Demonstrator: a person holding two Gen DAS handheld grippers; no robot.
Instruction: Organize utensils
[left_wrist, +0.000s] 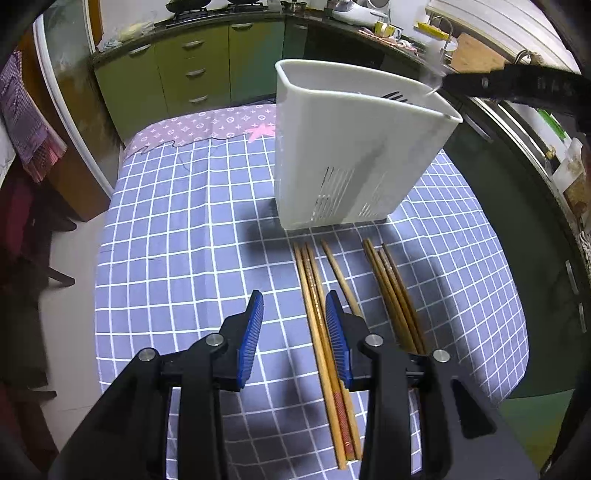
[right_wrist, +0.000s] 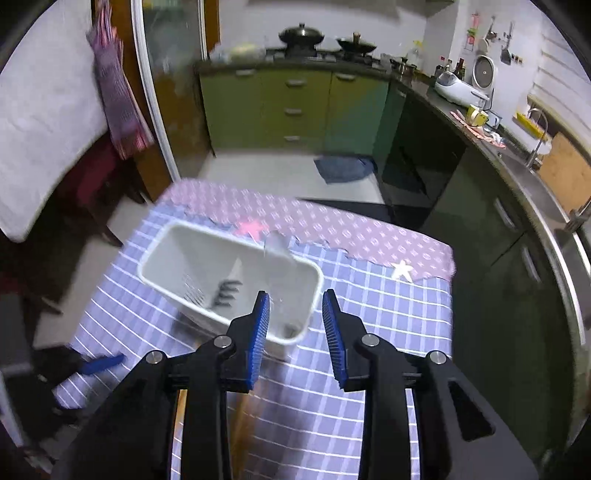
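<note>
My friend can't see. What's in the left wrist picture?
Wooden chopsticks lie on a blue checked tablecloth, just in front of a tall white utensil holder. The left gripper hovers above with its blue fingers apart, holding nothing.

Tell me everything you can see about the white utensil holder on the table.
The holder is a tall, white, plastic-looking bin with rounded corners, an open top and slotted vents low in its walls. It stands upright on the checked cloth, beyond the chopsticks and apart from them. A dark fork lies inside, with something pale and blurred at the rim. No gripper touches it.
</note>
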